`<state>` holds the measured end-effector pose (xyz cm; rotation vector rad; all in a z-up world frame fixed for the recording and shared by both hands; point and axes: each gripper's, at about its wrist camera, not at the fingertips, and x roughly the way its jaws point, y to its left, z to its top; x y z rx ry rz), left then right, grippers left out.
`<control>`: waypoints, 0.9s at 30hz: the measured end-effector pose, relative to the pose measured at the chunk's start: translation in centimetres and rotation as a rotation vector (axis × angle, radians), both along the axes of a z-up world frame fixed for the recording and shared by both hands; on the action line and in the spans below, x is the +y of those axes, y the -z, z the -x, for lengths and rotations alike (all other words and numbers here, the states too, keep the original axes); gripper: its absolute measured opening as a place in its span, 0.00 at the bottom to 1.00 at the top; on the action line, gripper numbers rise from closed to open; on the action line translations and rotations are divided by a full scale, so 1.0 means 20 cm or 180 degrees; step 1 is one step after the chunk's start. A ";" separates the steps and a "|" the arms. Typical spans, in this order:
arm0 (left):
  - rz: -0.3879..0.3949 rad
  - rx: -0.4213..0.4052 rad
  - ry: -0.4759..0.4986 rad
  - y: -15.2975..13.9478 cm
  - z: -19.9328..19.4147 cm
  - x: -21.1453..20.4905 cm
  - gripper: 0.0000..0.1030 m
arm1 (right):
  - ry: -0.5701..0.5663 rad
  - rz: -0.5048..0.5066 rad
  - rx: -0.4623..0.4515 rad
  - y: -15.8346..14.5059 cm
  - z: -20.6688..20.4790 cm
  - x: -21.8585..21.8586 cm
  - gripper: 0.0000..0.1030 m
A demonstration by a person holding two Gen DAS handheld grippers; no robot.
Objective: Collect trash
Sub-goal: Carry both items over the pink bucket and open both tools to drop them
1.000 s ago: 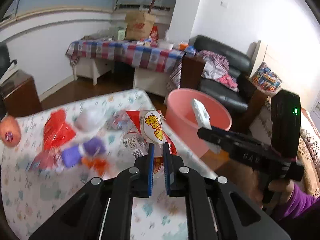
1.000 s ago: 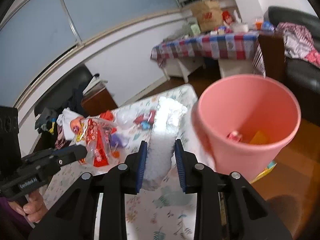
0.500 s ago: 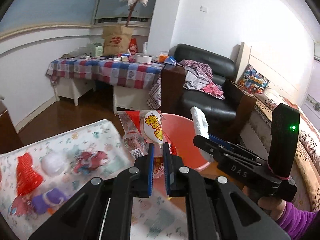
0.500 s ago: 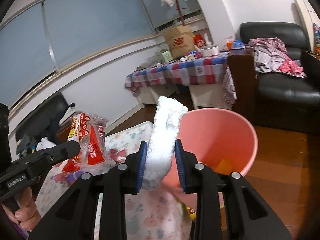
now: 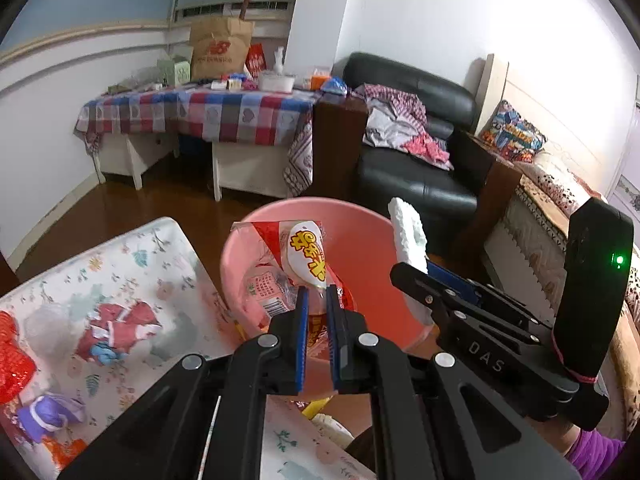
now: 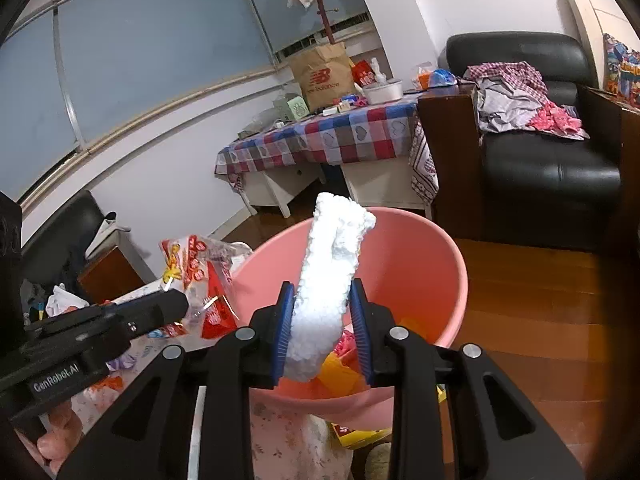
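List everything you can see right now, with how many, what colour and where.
snack wrapper: one, red, white and clear, in left gripper over bucket
foam piece: one, white, in right gripper over bucket
bucket: one, pink, beside floral table
floral table: one, pale, scattered wrappers on it
checked table: one, red and blue, by wall
paper bag: one, brown, on checked table
armchair: one, black, clothes on it
left gripper: one, black, shut on wrapper
right gripper: one, black, shut on foam

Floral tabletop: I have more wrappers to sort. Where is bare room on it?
The floral tabletop is bare along its far edge and corner, beside the pink bin. The nearer left part is crowded: a torn red wrapper, red mesh, purple scrap.
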<state>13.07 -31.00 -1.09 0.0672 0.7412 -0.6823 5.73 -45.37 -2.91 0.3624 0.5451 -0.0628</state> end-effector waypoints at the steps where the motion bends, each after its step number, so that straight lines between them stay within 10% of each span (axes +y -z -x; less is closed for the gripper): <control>1: -0.0016 0.0010 0.0008 0.01 -0.01 -0.01 0.08 | 0.0005 -0.0008 0.0014 0.01 -0.01 0.00 0.28; 27: 0.0031 0.0094 -0.0083 0.07 -0.05 0.01 0.27 | 0.0069 -0.0108 0.0170 0.07 -0.03 -0.02 0.46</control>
